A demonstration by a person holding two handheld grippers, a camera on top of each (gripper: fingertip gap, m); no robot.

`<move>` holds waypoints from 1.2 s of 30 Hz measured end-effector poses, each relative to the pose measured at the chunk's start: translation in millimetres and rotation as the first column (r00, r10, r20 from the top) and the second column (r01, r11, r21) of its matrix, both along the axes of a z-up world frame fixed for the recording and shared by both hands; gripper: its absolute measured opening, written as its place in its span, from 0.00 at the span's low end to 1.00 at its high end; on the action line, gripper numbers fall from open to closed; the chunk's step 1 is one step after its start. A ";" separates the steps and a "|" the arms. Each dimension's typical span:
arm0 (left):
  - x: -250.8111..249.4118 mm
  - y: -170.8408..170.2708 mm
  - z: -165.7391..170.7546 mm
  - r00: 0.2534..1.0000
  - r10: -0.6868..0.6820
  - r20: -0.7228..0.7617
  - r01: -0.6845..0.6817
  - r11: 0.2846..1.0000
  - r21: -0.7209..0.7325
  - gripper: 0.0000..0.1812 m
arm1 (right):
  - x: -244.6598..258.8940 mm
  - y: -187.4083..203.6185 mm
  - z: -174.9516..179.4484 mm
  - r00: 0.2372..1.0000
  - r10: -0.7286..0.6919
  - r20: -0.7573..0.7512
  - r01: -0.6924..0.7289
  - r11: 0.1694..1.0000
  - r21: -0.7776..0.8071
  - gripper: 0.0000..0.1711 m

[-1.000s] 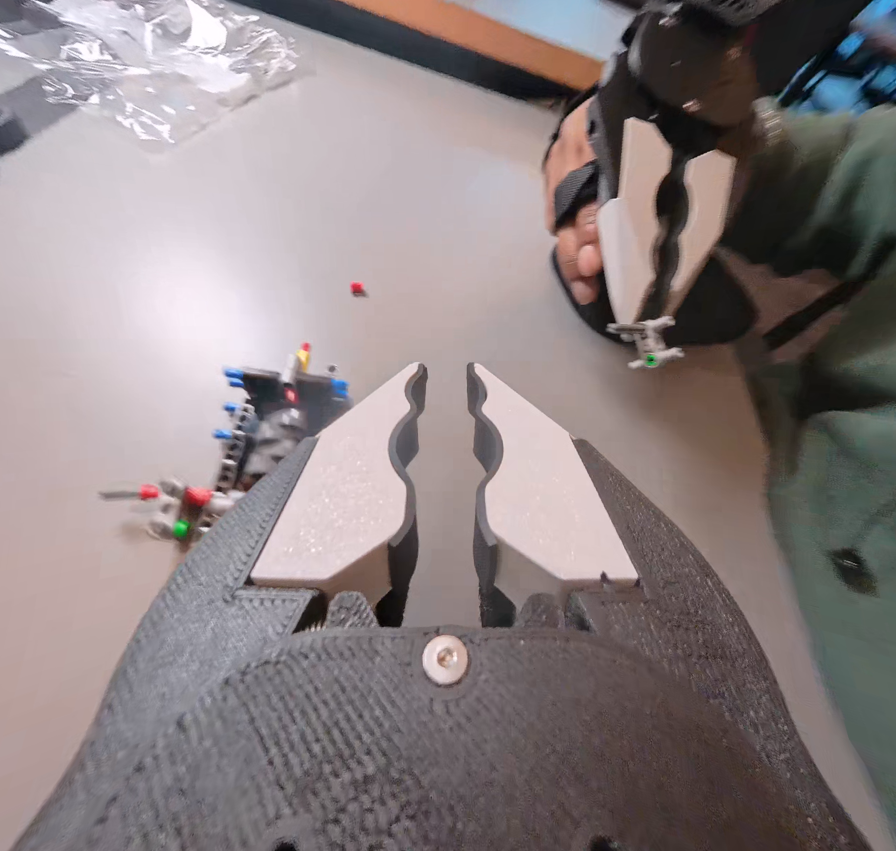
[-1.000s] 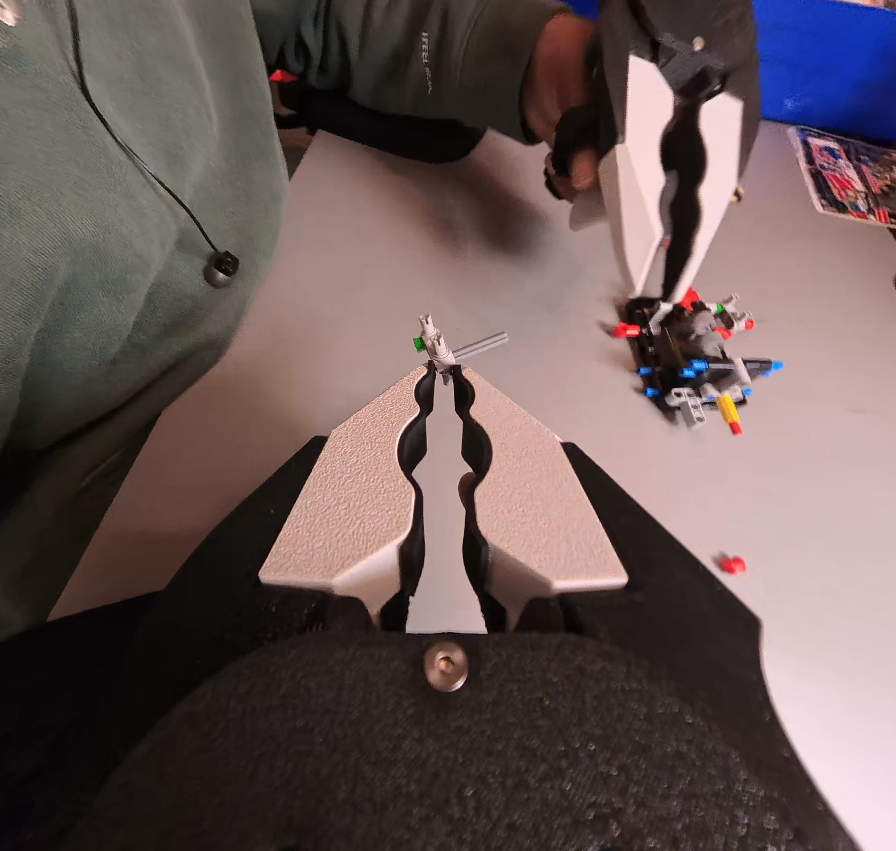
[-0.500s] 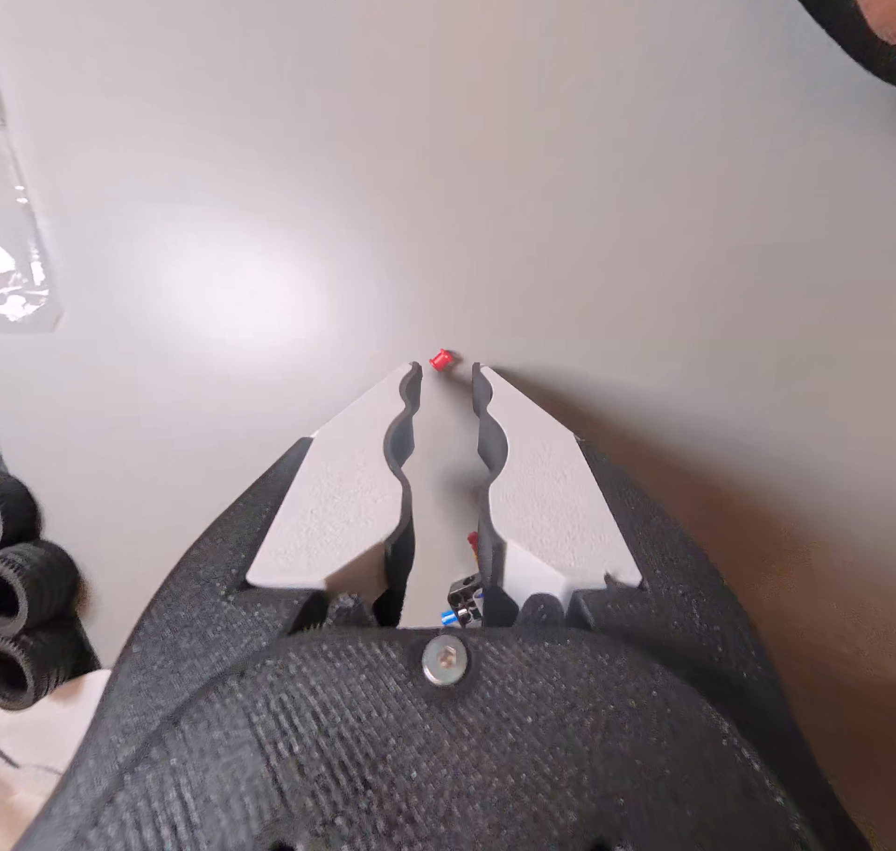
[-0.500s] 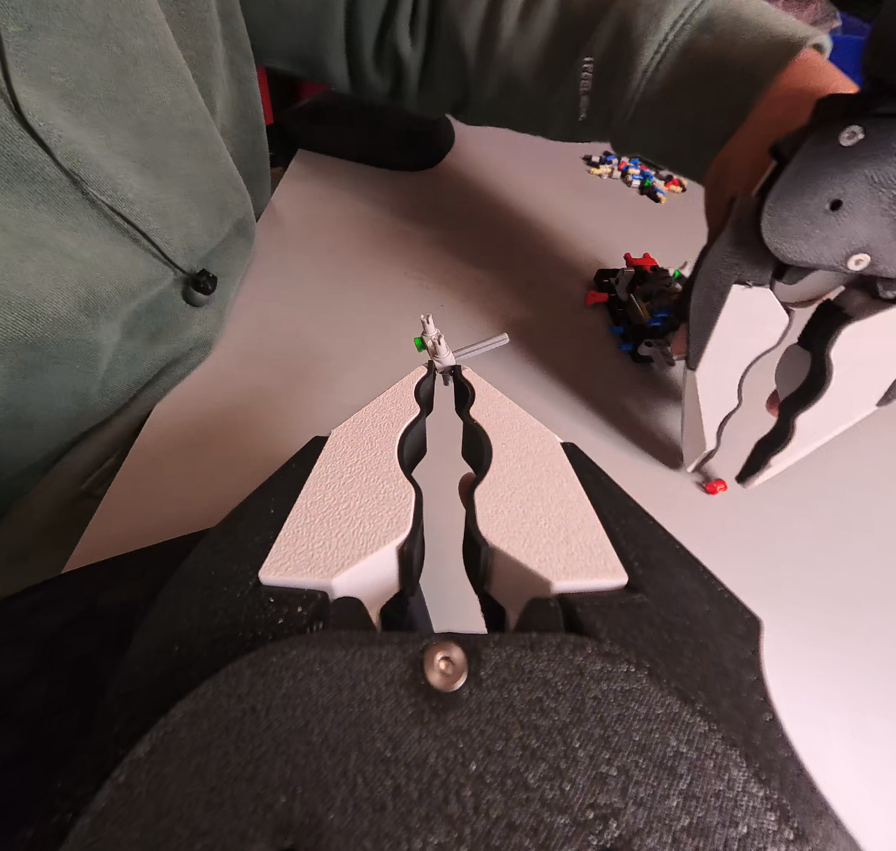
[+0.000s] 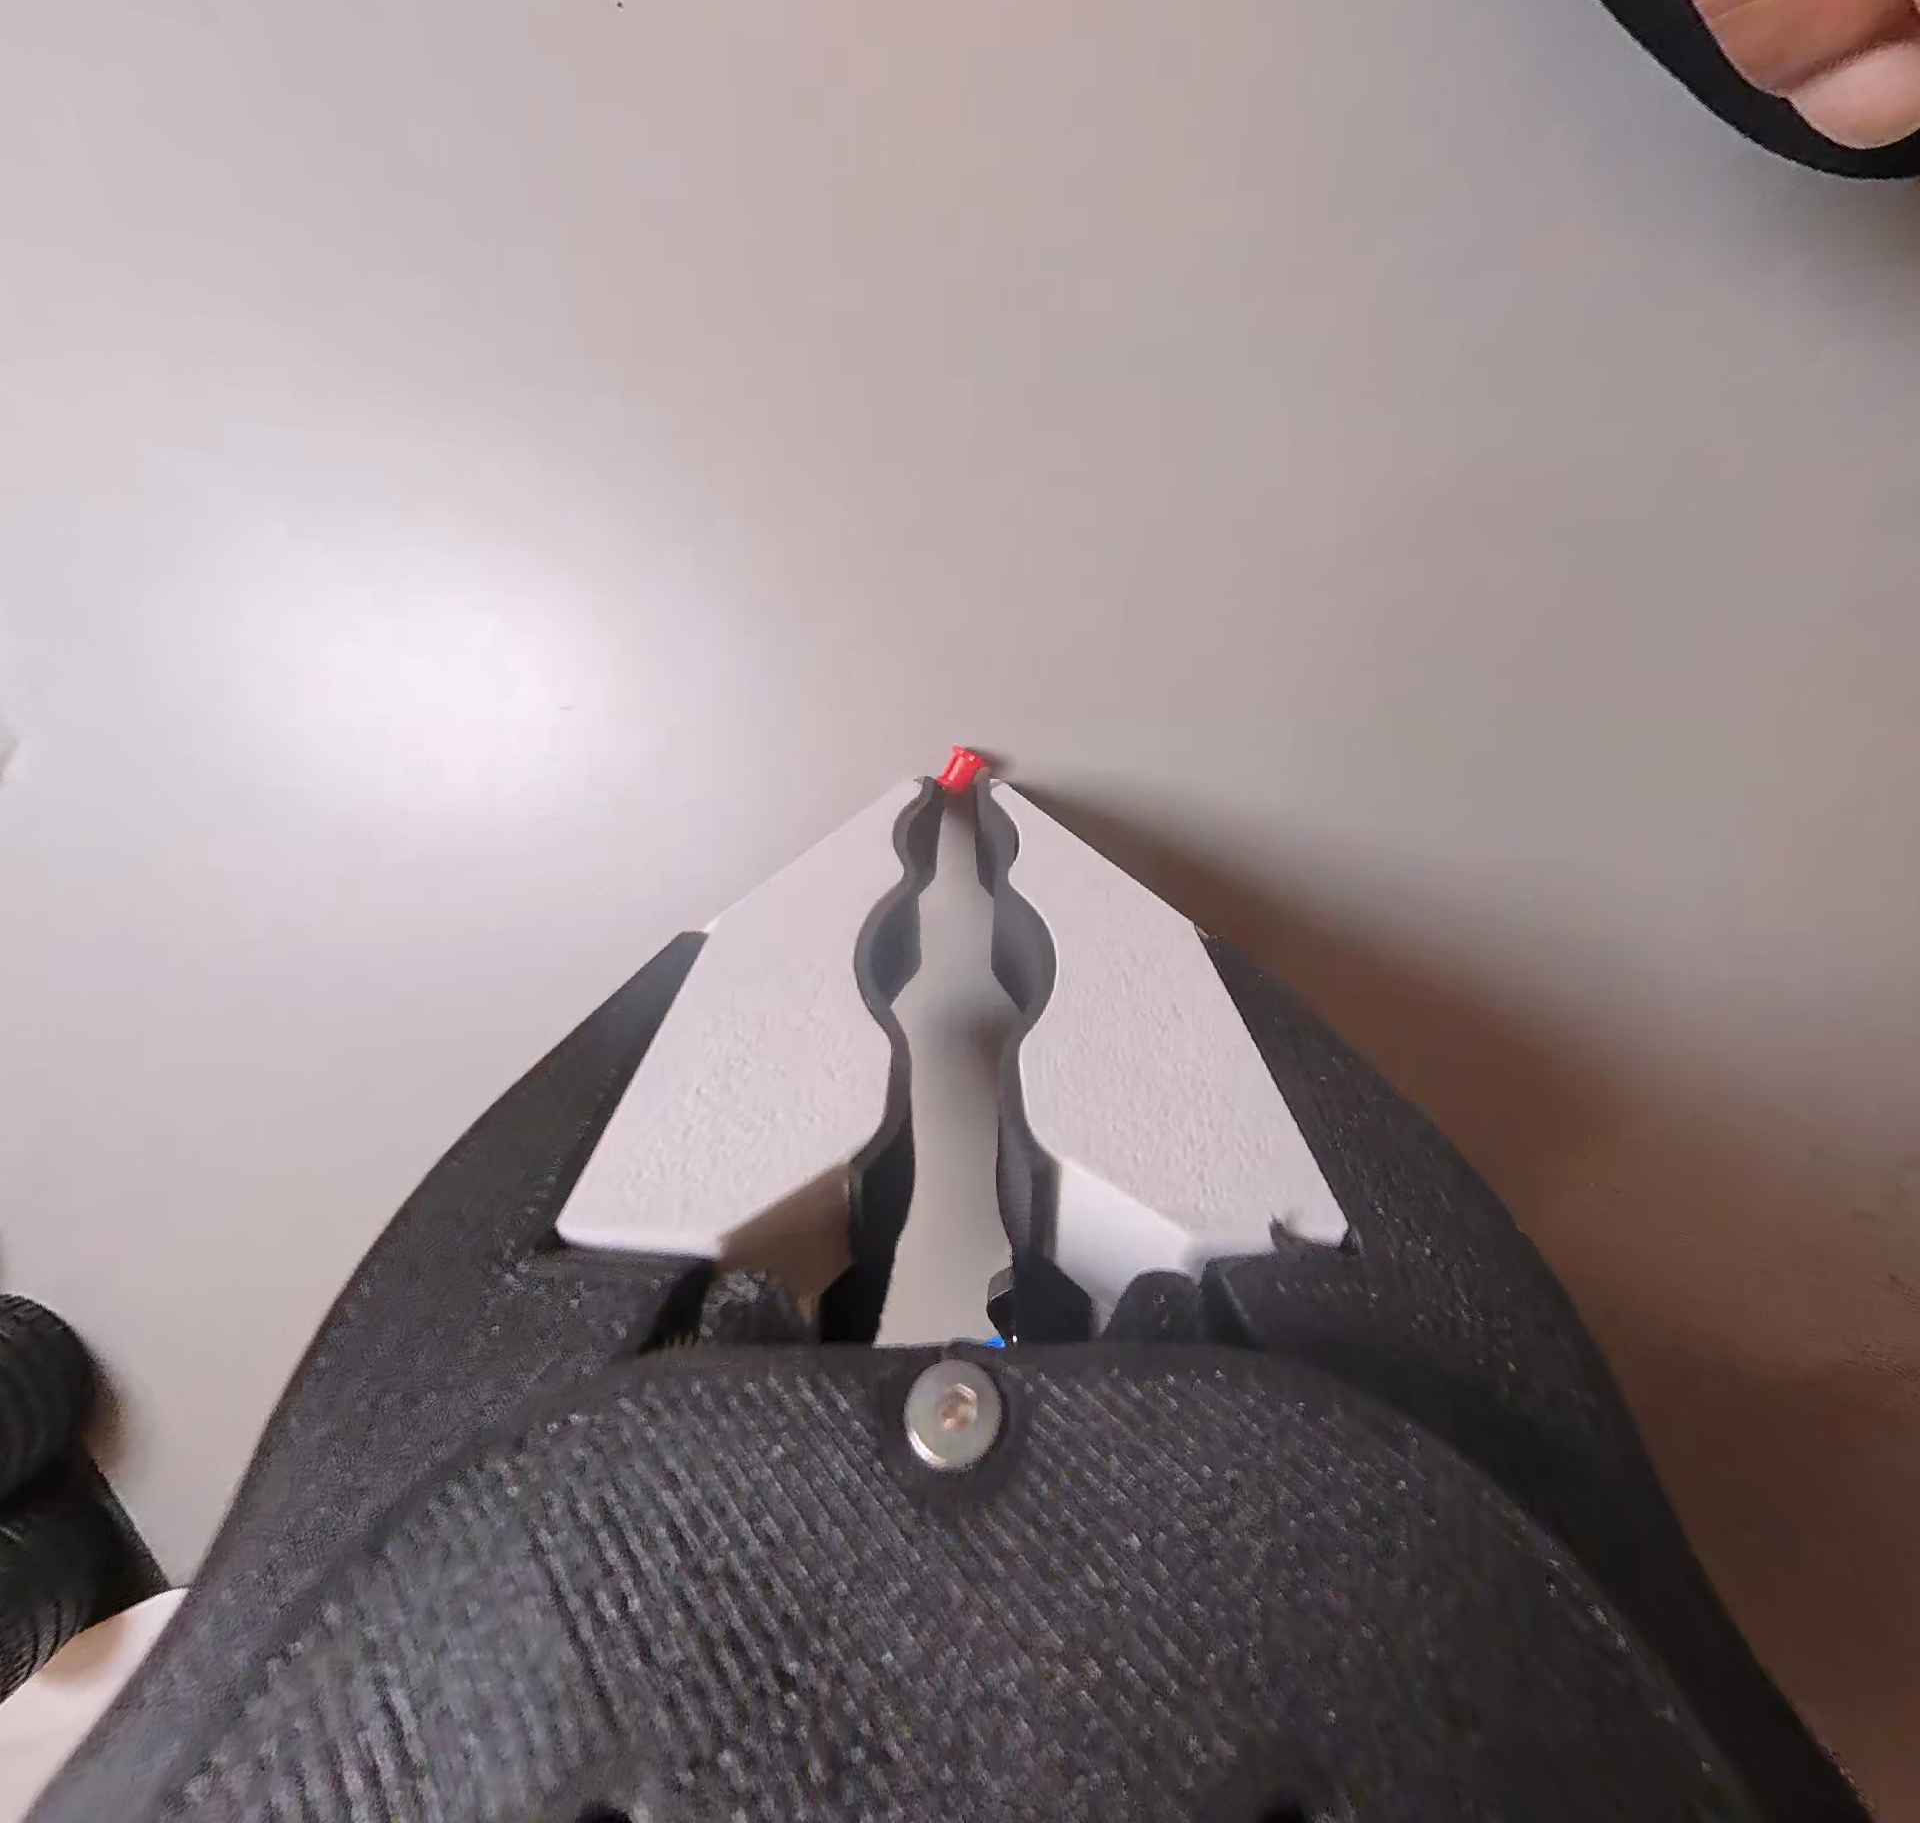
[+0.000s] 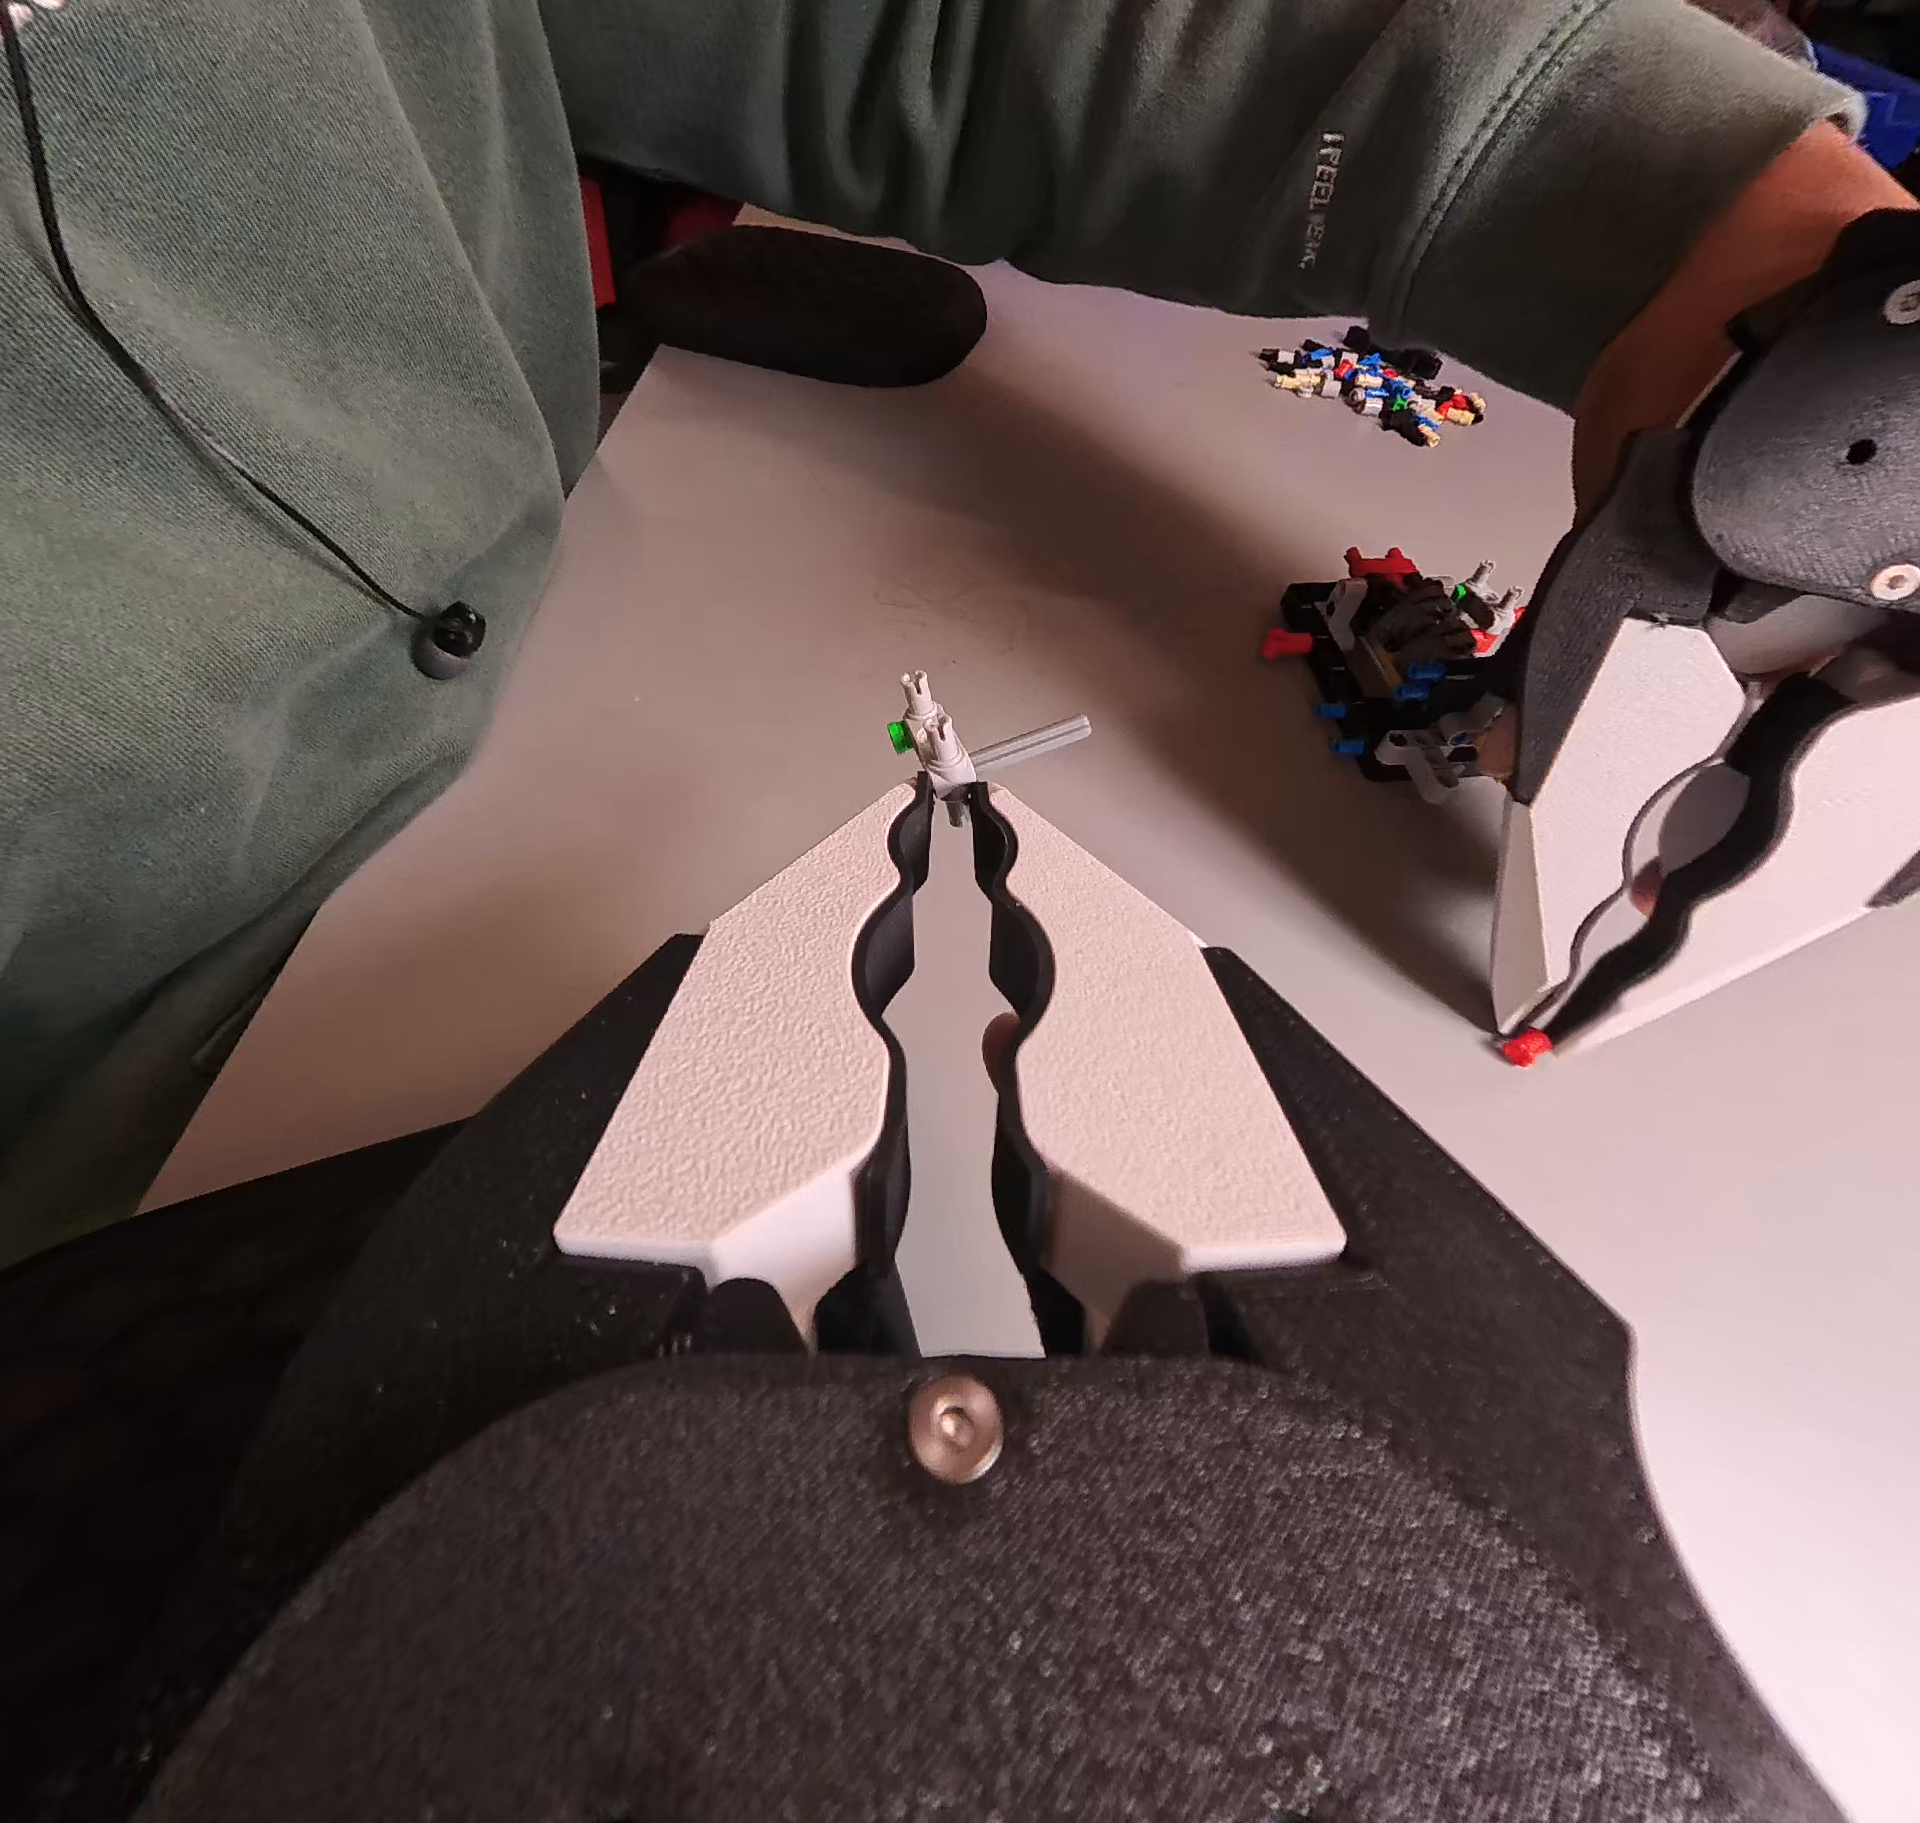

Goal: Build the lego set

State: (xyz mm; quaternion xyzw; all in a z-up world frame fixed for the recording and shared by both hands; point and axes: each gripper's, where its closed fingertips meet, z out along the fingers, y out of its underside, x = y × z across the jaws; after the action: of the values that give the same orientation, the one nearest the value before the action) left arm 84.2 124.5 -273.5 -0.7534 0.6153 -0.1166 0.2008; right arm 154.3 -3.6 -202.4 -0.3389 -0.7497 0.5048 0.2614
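My left gripper (image 5: 956, 786) is shut on a small red lego piece (image 5: 958, 767) at its tips, down on the grey table (image 5: 727, 371). The same gripper (image 6: 1527, 1030) and red piece (image 6: 1525, 1046) show at the right of the right wrist view. My right gripper (image 6: 951, 791) is shut on a small grey lego assembly (image 6: 935, 739) with a green end and a grey axle sticking out right, held above the table. The partly built black lego model (image 6: 1392, 661) with red and blue pins sits on the table behind the left gripper.
A pile of several small loose lego pieces (image 6: 1371, 397) lies farther back on the table. The person's green sleeve (image 6: 1039, 80) spans the top of the right wrist view. Black tyres (image 5: 31, 1410) show at the left edge of the left wrist view. A hand (image 5: 1808, 17) is at top right. The left gripper's tips are roughly 15 cm from the right gripper's.
My left gripper swung from the model to the loose red piece and has closed its tips on it. My right gripper has kept its hold on the grey assembly.
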 end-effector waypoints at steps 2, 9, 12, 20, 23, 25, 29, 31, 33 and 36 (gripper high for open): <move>0.2 -2.6 -0.2 1.000 -0.011 0.002 0.012 1.000 -0.017 0.02 | 0.0 0.2 -0.2 1.000 -0.001 0.001 0.001 1.000 -0.002 0.03; 3.4 -1.7 0.3 0.999 -0.019 0.034 0.020 1.000 -0.011 0.05 | -0.5 0.3 0.3 1.000 0.000 -0.002 0.000 1.000 -0.012 0.03; 4.6 -2.8 0.1 0.999 -0.027 0.036 0.028 0.999 -0.019 0.03 | -0.9 0.6 0.0 1.000 -0.001 -0.002 0.001 1.000 -0.015 0.03; 13.3 -21.1 49.8 0.978 0.012 0.209 -0.025 0.998 0.062 0.03 | -7.3 13.2 3.3 0.998 -0.057 -0.003 0.057 0.998 -0.018 0.03; 4.5 -56.1 74.4 0.959 0.019 0.281 -0.049 0.994 0.097 0.03 | -10.2 8.4 11.5 1.000 -0.015 -0.006 0.014 0.997 -0.077 0.03; -0.6 -83.9 82.4 0.943 0.029 0.330 -0.068 0.992 0.107 0.02 | -13.7 -0.8 18.5 0.999 0.044 -0.003 -0.044 0.989 -0.144 0.03; -6.6 -132.3 87.9 0.913 0.044 0.405 -0.128 0.975 0.183 0.02 | -25.5 -27.2 28.7 0.981 0.190 0.036 -0.171 0.938 -0.302 0.03; -9.2 -149.3 90.4 0.892 0.056 0.449 -0.180 0.954 0.238 0.03 | -33.2 -42.1 31.2 0.963 0.262 0.060 -0.225 0.907 -0.355 0.03; -12.7 -164.4 91.5 0.863 0.076 0.499 -0.231 0.938 0.258 0.02 | -42.0 -54.9 30.8 0.944 0.318 0.092 -0.262 0.887 -0.380 0.02; -18.3 -183.1 86.8 0.821 0.115 0.559 -0.273 0.939 0.208 0.03 | -53.9 -70.1 30.8 0.911 0.391 0.130 -0.308 0.856 -0.414 0.02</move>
State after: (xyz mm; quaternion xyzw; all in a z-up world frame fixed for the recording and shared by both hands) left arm 65.9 -58.6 -186.7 -0.7132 0.4634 -0.2142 0.4803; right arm 100.4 -73.7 -171.6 -0.2921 -0.7082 0.6426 0.0129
